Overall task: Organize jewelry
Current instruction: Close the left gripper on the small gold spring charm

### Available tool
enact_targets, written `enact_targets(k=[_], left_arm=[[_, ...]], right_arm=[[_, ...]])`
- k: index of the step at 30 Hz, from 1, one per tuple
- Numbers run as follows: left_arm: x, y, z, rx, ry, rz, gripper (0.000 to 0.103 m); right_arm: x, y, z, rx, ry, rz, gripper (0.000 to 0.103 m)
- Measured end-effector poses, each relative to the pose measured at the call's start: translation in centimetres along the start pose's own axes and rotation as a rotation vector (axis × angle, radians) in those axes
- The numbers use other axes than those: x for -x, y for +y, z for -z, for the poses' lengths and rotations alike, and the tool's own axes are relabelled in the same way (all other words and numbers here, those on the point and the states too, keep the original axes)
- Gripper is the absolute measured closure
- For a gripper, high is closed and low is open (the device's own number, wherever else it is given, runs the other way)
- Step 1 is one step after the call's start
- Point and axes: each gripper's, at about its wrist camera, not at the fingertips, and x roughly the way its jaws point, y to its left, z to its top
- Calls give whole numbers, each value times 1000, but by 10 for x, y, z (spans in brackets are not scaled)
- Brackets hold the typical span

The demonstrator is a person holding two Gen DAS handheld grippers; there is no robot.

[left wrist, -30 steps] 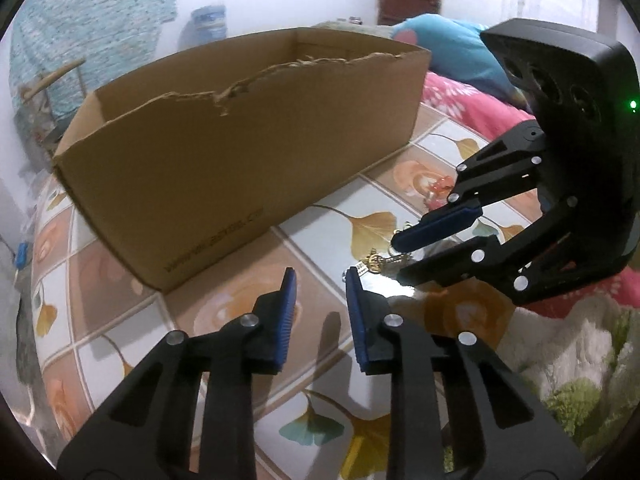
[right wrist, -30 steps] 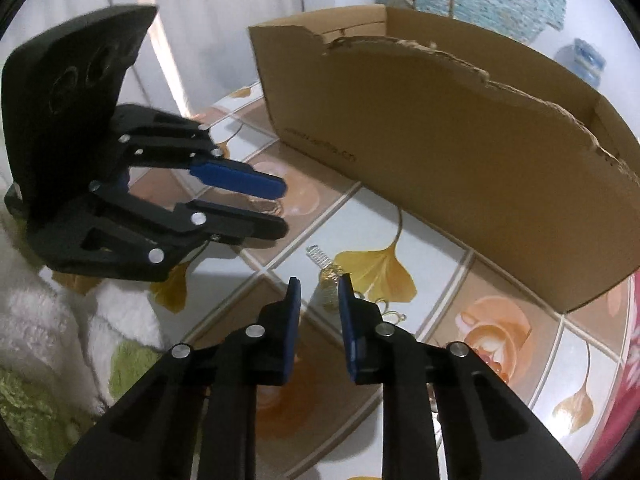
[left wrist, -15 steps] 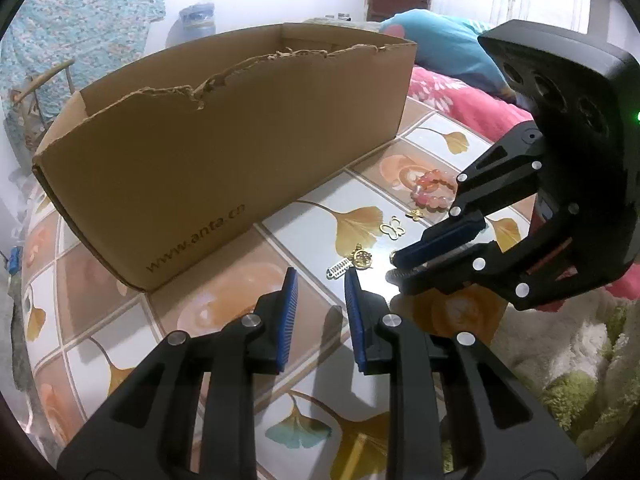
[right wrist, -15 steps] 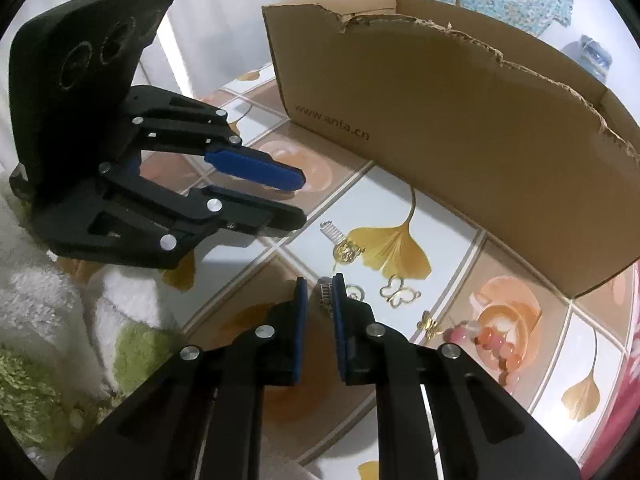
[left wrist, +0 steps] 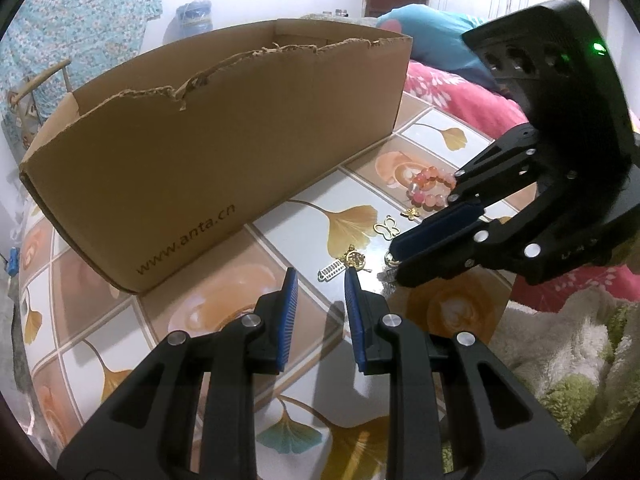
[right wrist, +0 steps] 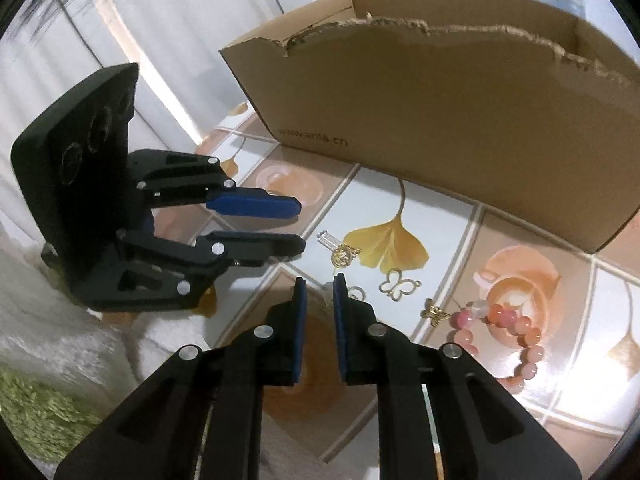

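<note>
Small jewelry lies on the tiled table before a brown cardboard box [left wrist: 224, 152]: a pink bead bracelet [left wrist: 430, 192], a gold butterfly outline [left wrist: 387, 227], a small gold butterfly charm [left wrist: 411, 213], a round gold pendant [left wrist: 354, 258] and a silver spring-like piece [left wrist: 331, 270]. My left gripper [left wrist: 320, 280] is open and empty just short of the pendant. My right gripper [right wrist: 318, 286] is open with a narrow gap and empty; a gold ring [right wrist: 355, 292] lies beside its right fingertip. The bracelet [right wrist: 504, 336], butterfly outline [right wrist: 399, 287] and pendant [right wrist: 345, 256] also show in the right wrist view.
The box [right wrist: 440, 112] stands open-topped with a torn front rim, behind the jewelry. A fluffy white and green towel [left wrist: 568, 360] lies at the table's near edge. A red floral blanket [left wrist: 460, 92] is beyond the table.
Both grippers have drawn back from the jewelry. The right gripper's jaws, nearly closed around a small piece half a second ago, have opened wider. The bracelet has come into view.
</note>
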Motion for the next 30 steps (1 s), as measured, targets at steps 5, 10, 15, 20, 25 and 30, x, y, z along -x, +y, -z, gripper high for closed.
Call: enact_targets(k=[5, 10, 15, 20, 25, 30], left_arm=[[-2, -2, -2, -10, 8, -6, 80], [-4, -6, -5, -38, 4, 8, 80], [-12, -7, -8, -99, 25, 24, 80], [-22, -10, -10, -188, 61, 54, 80], [-24, -9, -18, -238, 90, 118, 88], [-24, -9, -19, -236, 120, 126, 97]], right_arm=[[-6, -17, -7, -65, 4, -41, 79], [1, -24, -6, -117, -32, -16, 79], [23, -21, 6, -99, -78, -31, 79], [30, -14, 14, -67, -90, -17, 79], [36, -17, 21, -80, -103, -19, 79], [37, -20, 25, -95, -112, -18, 79]])
